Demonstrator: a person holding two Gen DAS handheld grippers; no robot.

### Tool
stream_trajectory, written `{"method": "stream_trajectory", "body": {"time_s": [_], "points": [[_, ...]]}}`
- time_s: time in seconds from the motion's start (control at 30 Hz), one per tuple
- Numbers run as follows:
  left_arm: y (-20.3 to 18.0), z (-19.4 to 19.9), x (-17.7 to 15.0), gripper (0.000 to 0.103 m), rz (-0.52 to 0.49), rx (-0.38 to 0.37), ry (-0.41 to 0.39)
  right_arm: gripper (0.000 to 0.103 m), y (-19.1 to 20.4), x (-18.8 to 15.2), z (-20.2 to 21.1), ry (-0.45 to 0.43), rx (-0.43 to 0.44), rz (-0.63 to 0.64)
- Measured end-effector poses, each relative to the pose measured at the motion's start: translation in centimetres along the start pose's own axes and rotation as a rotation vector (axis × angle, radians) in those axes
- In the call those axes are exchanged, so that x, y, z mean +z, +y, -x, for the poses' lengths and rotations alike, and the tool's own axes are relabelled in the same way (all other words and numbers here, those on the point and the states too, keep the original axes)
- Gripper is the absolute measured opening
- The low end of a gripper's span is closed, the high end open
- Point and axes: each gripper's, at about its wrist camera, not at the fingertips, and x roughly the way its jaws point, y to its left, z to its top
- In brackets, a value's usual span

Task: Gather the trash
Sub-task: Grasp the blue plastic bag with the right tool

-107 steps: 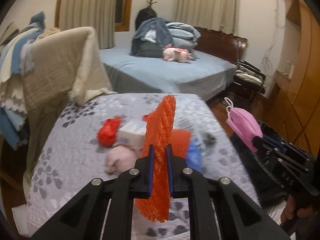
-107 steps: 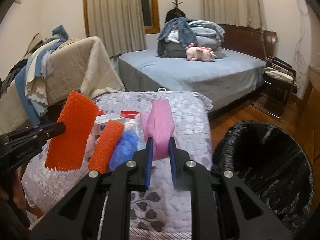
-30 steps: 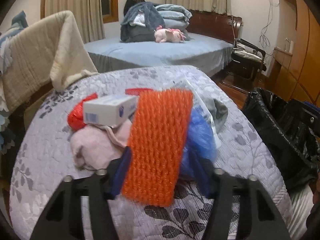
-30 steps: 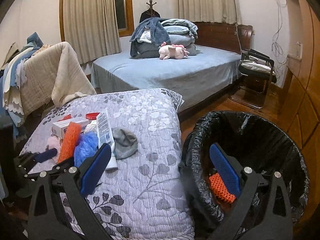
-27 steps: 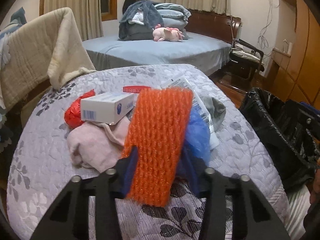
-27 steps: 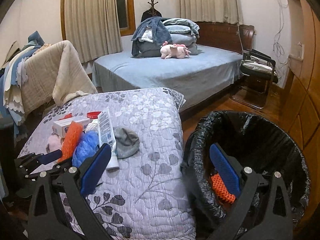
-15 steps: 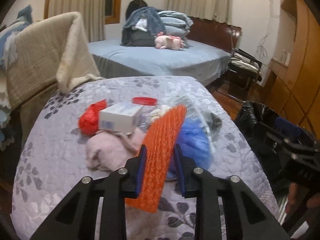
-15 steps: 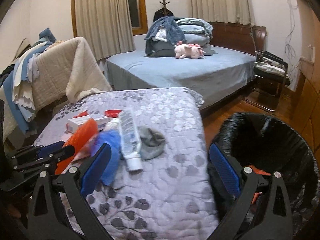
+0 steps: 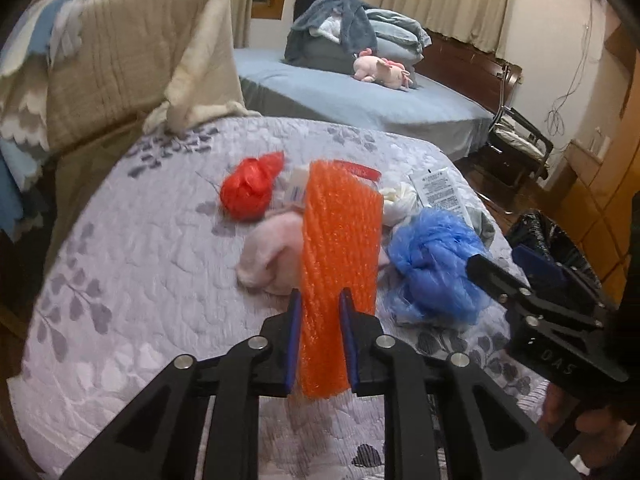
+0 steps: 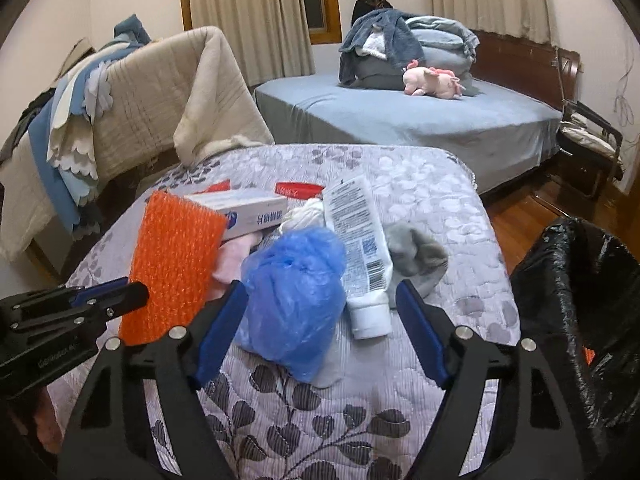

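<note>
We had the left gripper [image 9: 319, 330] clamped on the orange foam net [image 9: 338, 248], lifted off the quilt for binning. Our right gripper [image 10: 320, 320], jaws apart and just closing, straddled the blue bag [image 10: 294, 292]; trash bin [image 10: 576, 280] sat right.

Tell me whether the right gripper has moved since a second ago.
Yes. The right gripper has swung left from over the black bin to the blue plastic bag on the quilt, jaws closing but not yet gripping.
</note>
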Motion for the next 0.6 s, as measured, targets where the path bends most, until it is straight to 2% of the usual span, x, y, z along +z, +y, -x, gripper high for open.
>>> {"method": "stream_trajectory", "body": {"time_s": [0.1,0.23,0.3,0.33,0.6], "points": [[-0.1,-0.4,-0.2,0.027,0.006,-0.031,0.011,0.075,-0.4,-0.1,0.3,0.001,-0.015,0.004],[-0.1,-1.1,-0.4,0.026,0.018,-0.062,0.031,0.075,-1.1,0.0,0.7,-0.002,-0.04,0.004],[-0.2,-1.3,-0.5,0.013,0.024,-0.086,0.043,0.075,-1.4,0.0,0.6,0.001,-0.045,0.001],[-0.3,-1.4,-0.6,0.012,0.017,-0.087,0.041,0.075,-1.4,0.0,0.6,0.002,-0.044,-0.001],[0.2,1.3,-0.1,0.01,0.024,-0.049,-0.057,0.073,0.8,-0.1,-0.5,0.008,0.004,0.037]]}}
